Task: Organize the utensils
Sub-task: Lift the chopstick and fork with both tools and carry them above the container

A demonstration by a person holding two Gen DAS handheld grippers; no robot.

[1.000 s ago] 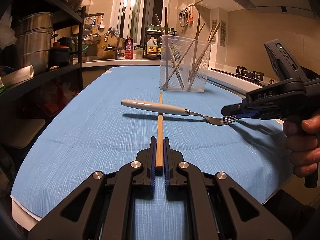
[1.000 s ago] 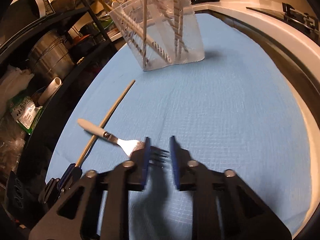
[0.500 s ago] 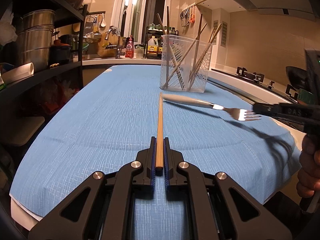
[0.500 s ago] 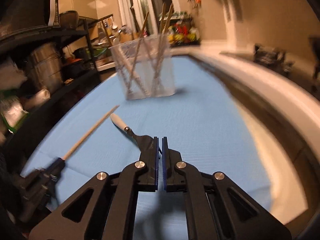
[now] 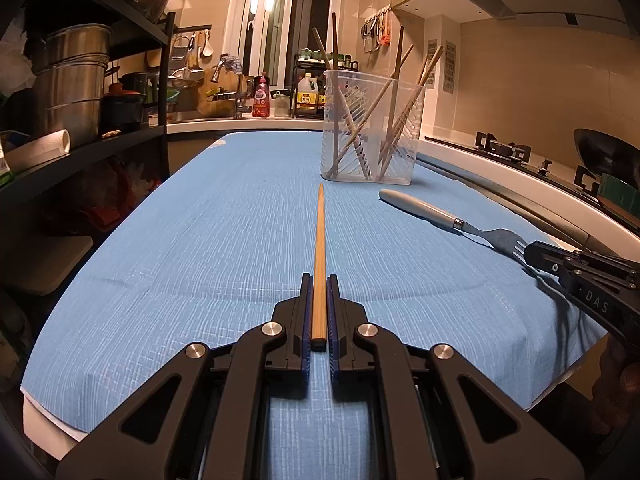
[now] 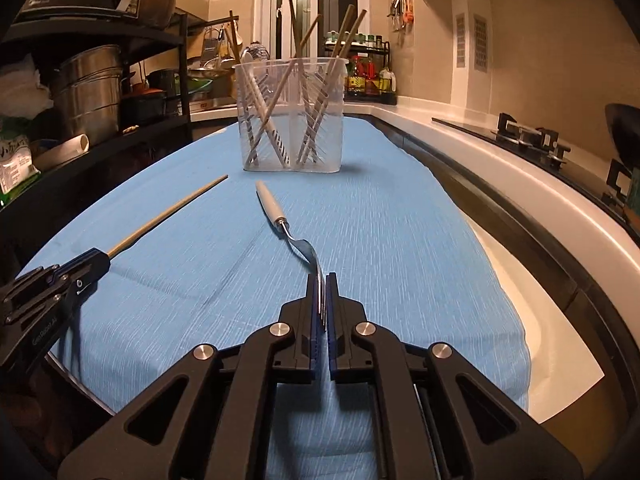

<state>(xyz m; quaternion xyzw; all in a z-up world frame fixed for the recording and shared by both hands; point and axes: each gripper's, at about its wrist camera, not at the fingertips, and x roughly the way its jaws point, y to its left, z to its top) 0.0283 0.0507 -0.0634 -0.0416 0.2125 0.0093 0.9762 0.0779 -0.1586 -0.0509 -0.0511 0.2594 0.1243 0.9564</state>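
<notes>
both tongs are clenched on something. my left tongs [image 5: 319, 312] grip the butt end of a wooden chopstick [image 5: 320, 248], which runs straight ahead, its tip pointing toward the clear plastic holder [image 5: 370, 128] and stopping short of it. my right tongs [image 6: 321, 312] pinch the tines of a fork [image 6: 296, 240], its pale handle stretching forward toward the same holder; whether the handle tip touches the cloth i cannot tell. from the right wrist view the chopstick [image 6: 168, 216] lies to the left of the fork, the two apart and both aimed at the holder [image 6: 291, 116]. the holder stands upright at the far part of the surface on the blue cloth [image 5: 200, 240], with several chopsticks leaning crosswise inside it. a dark shelf rack [image 5: 80, 148] with steel pots stands at the left, and a stove [image 6: 532, 136] sits to the right.
</notes>
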